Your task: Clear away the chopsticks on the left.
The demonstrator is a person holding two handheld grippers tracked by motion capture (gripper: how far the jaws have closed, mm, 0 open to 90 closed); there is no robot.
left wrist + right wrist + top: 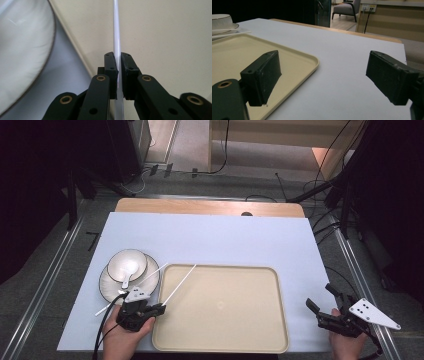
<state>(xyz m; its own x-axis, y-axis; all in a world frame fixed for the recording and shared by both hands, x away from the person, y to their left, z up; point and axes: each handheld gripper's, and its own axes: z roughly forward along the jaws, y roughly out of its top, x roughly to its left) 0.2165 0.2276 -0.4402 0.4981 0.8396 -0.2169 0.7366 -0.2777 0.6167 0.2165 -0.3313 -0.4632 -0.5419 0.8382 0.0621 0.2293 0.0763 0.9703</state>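
My left gripper (160,309) is shut on a thin white chopstick (181,282) near its lower end; the stick slants up and right over the left part of the cream tray (220,330). In the left gripper view the black pads (111,62) press the chopstick (116,30) from both sides. A second white chopstick (150,276) lies across the dark-rimmed plate (107,287), which carries a white bowl (131,260) with a spoon (127,279) in it. At the table's right edge my right gripper (320,296) stands open, and its jaws (324,65) have nothing between them.
A white sheet (215,237) covers the wooden table (200,206). In the right gripper view the tray's corner (313,61) is just left of the jaws, with the bowl (220,18) and plate far left. Cables and dark stands ring the table.
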